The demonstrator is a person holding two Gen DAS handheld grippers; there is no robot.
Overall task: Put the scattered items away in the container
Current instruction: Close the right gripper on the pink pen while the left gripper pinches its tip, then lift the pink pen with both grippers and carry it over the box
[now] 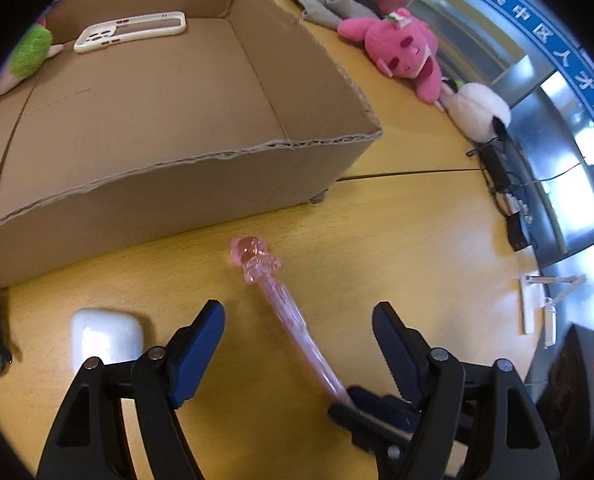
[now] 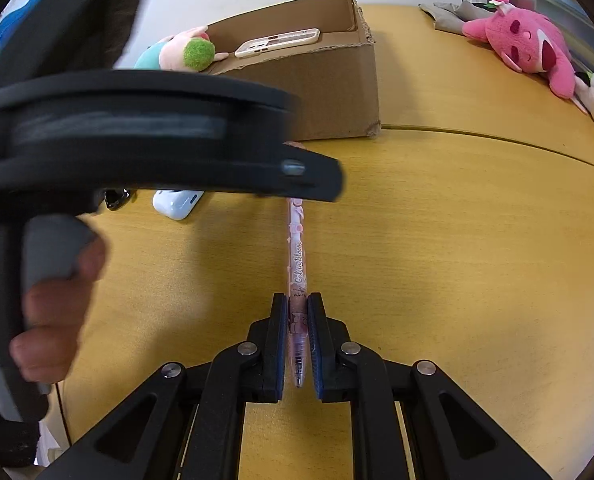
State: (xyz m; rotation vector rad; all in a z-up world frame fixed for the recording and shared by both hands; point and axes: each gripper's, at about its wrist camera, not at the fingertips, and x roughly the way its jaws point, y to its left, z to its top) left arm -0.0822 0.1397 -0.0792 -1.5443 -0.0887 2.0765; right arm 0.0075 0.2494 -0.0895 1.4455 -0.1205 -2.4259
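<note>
Right gripper [image 2: 297, 344] clamped on lower barrel of pink pen [image 2: 297, 256], pen extending straight ahead over the table [image 2: 457, 260], left gripper [image 1: 299, 322] spread wide, pen between its fingers, cardboard box [image 1: 177, 196] ahead.

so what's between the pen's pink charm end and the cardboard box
Only bare table: the left wrist view shows nothing between the pen charm and the box.
</note>
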